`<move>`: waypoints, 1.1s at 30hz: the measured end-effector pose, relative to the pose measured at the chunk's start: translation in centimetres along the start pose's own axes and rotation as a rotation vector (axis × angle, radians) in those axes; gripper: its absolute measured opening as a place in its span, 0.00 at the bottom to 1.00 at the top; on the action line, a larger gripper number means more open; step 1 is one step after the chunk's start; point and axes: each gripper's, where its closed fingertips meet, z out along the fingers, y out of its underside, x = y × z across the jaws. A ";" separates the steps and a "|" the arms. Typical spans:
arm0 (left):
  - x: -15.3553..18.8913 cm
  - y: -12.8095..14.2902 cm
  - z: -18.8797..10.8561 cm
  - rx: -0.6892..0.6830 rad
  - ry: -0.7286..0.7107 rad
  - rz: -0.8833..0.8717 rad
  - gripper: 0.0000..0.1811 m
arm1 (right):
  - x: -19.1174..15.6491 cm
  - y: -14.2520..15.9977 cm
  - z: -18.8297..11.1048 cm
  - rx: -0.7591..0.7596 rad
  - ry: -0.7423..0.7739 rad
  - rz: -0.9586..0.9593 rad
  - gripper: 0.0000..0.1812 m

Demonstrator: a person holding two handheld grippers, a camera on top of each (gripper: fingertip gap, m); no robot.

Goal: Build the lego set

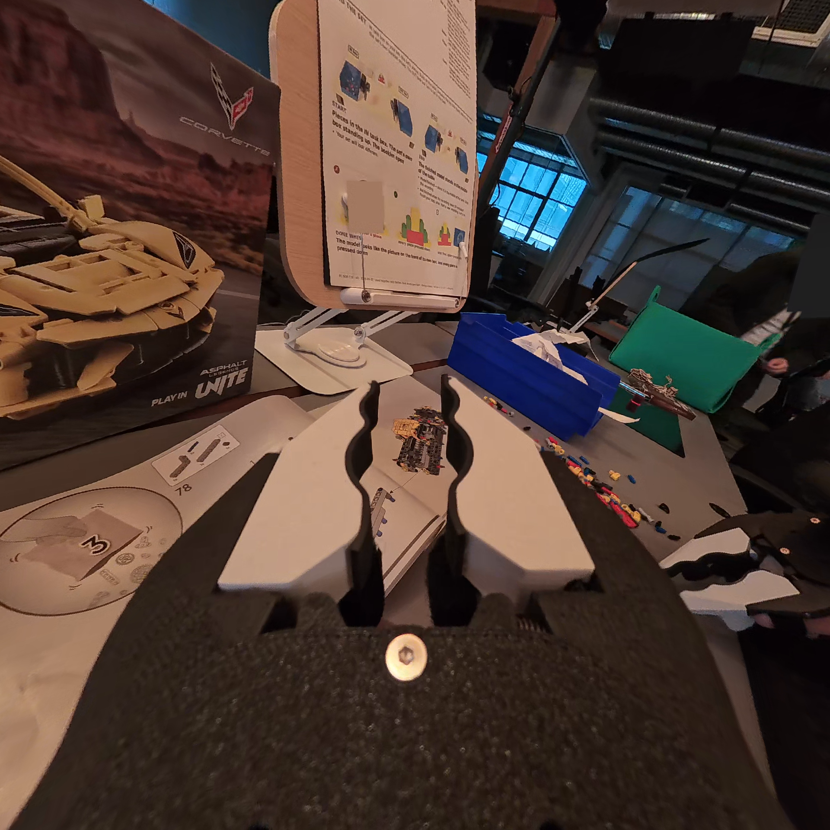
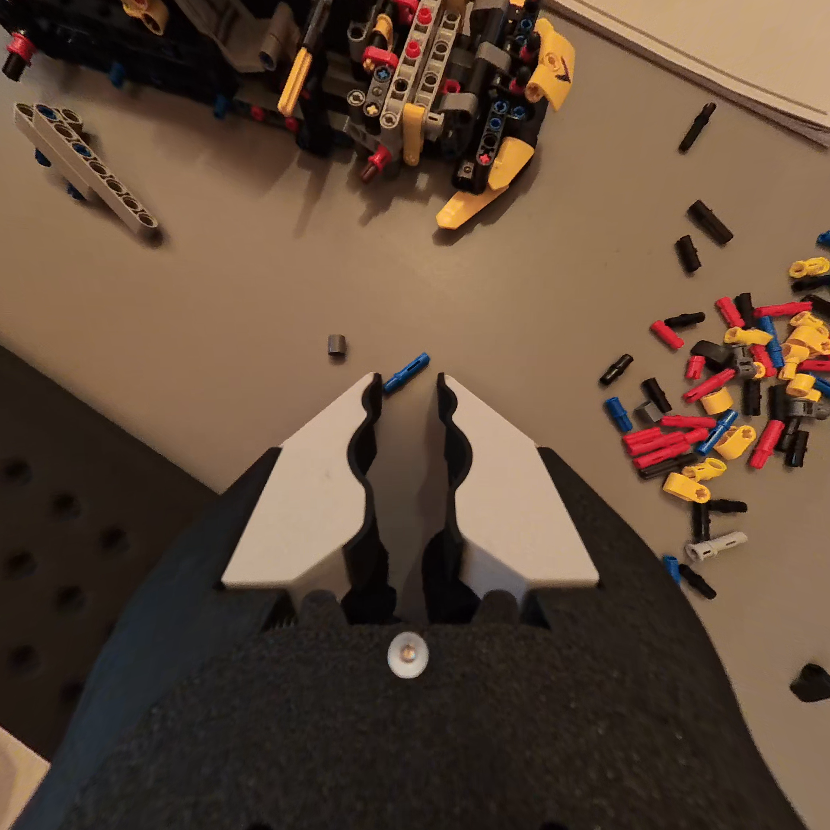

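The half-built lego model (image 2: 404, 90), black and grey with yellow panels and red and blue pins, is sitting on the grey table (image 2: 269, 278) at twelve o'clock in the right wrist view, well ahead of the fingertips. At ten o'clock of that view a pale grey beam assembly (image 2: 85, 166) with blue pins is lying apart from the model. A small grey bush (image 2: 337, 345) is standing just ahead of the right gripper (image 2: 406, 381), toward eleven o'clock from its tips. A blue pin (image 2: 406, 373) is lying on the table at the fingertips, one end touching or almost touching the left-hand finger. The right gripper is pointing down at the table, its jaws standing narrowly apart and gripping nothing. At three o'clock a scattered heap of loose pins and connectors (image 2: 736, 413), red, black, blue and yellow, is spreading toward the frame edge.

In the left wrist view the left gripper (image 1: 408, 390) is hovering over the open instruction booklet (image 1: 134, 539), jaws narrowly apart and empty. The set's box (image 1: 125, 233) is standing upright at ten o'clock, a wooden stand with a printed sheet (image 1: 395, 148) at twelve, a blue bin (image 1: 516, 368) holding crumpled paper at two. A green bag (image 1: 682, 350) is standing beyond it.
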 end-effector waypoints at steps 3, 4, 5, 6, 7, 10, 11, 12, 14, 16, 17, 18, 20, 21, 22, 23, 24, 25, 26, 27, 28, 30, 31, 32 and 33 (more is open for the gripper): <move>0.2 0.3 0.2 -0.011 0.004 0.004 0.15 | 0.5 0.1 0.0 0.005 0.013 0.009 0.07; 0.3 0.4 0.3 -0.016 0.010 0.004 0.15 | 0.6 0.1 0.0 0.005 0.017 0.011 0.04; 0.5 0.5 0.4 -0.020 0.013 0.008 0.15 | 0.8 0.2 -0.1 0.004 0.024 0.008 0.02; 0.6 0.6 0.4 -0.023 0.015 0.013 0.15 | 0.8 0.2 -0.1 0.004 0.020 0.006 0.02; 0.7 0.7 0.5 -0.028 0.018 0.018 0.15 | 0.8 0.2 -0.1 0.003 0.015 0.010 0.02; 1.5 1.1 0.8 -0.055 0.047 0.034 0.15 | 0.9 0.2 -0.1 0.003 -0.004 0.019 0.02; 1.8 1.3 0.8 -0.063 0.057 0.042 0.15 | 1.1 0.1 -0.1 0.006 -0.006 0.021 0.02; 2.2 1.4 0.9 -0.074 0.072 0.046 0.15 | 1.2 -0.2 -0.3 0.026 -0.005 0.019 0.02; 2.8 1.6 1.0 -0.086 0.093 0.046 0.15 | 1.6 -2.3 -0.8 0.124 -0.018 0.037 0.02; 3.3 1.2 1.0 -0.072 0.112 0.036 0.15 | 1.9 -5.7 -1.5 0.250 -0.065 0.069 0.02; 3.5 1.0 1.0 -0.062 0.118 0.030 0.15 | 2.2 -7.6 -1.9 0.329 -0.086 0.073 0.02; 3.5 0.9 0.9 -0.055 0.121 0.023 0.15 | 2.6 -9.5 -2.2 0.398 -0.100 0.071 0.02; 3.2 0.8 1.0 -0.051 0.107 0.010 0.14 | 3.9 -12.7 -2.0 0.499 -0.114 0.053 0.01; 2.7 1.0 1.0 -0.056 0.087 0.003 0.14 | 4.5 -13.8 -1.5 0.511 -0.124 0.054 0.01; 2.2 1.3 1.1 -0.071 0.061 0.004 0.14 | 5.0 -14.6 -0.8 0.505 -0.141 0.053 0.02; 1.6 1.8 1.2 -0.098 0.032 0.019 0.13 | 5.6 -15.2 -0.1 0.500 -0.144 0.043 0.02; 0.9 2.6 1.4 -0.138 -0.013 0.043 0.11 | 6.3 -15.5 0.6 0.493 -0.128 0.023 0.01; -0.1 3.5 1.6 -0.191 -0.079 0.073 0.11 | 7.1 -15.6 1.1 0.484 -0.113 0.003 0.02; -0.9 4.5 1.9 -0.243 -0.130 0.097 0.11 | 7.6 -15.6 1.5 0.478 -0.115 -0.001 0.02; -1.3 5.7 2.4 -0.295 -0.162 0.102 0.11 | 7.9 -15.4 1.7 0.482 -0.128 0.011 0.02; -1.3 6.8 3.0 -0.346 -0.171 0.089 0.09 | 8.2 -15.0 1.9 0.488 -0.140 0.041 0.02; -0.2 8.9 4.5 -0.438 -0.126 0.068 0.04 | 8.8 -14.3 1.9 0.493 -0.150 0.108 0.02; 0.4 9.8 5.3 -0.474 -0.102 0.083 0.00 | 9.1 -14.1 1.8 0.499 -0.136 0.118 0.02; 0.7 10.5 6.1 -0.503 -0.097 0.113 0.00 | 9.3 -14.0 1.8 0.504 -0.114 0.115 0.02; 0.8 11.1 6.9 -0.535 -0.104 0.146 0.00 | 9.4 -14.0 1.7 0.504 -0.104 0.105 0.02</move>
